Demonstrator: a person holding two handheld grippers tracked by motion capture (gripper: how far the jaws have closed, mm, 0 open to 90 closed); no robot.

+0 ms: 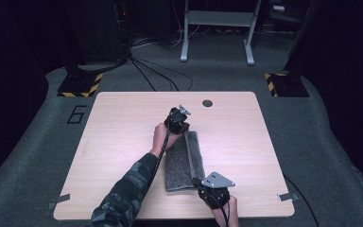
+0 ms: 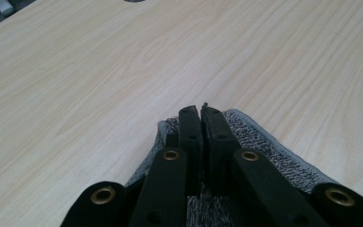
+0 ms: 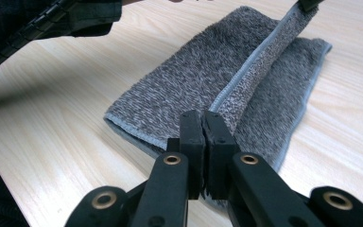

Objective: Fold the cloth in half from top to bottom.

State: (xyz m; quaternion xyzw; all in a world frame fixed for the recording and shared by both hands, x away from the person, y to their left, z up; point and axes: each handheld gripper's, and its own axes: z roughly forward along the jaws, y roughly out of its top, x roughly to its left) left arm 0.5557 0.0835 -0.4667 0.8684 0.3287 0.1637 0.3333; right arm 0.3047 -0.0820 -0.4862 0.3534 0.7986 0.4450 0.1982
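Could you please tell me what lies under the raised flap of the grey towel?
Under the raised flap lies more grey towel on the wooden table; anything beneath that stays covered.

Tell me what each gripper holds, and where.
Both grip the grey towel: left gripper pinches its far corner, right gripper its near corner, lifting one edge.

Only one readable sign: large dark digit "6" [image 1: 77, 114], painted on grey floor [image 1: 38, 142], just beside left edge of wooden table [image 1: 123, 123], near its far left corner. Digit lies flat, readable from person's side.

Black-yellow striped warning tape [image 1: 80, 87] on floor beyond same table corner, second striped patch [image 1: 276, 82] beyond far right corner; stripes only, no words on them.

No other text, label or brand readable.
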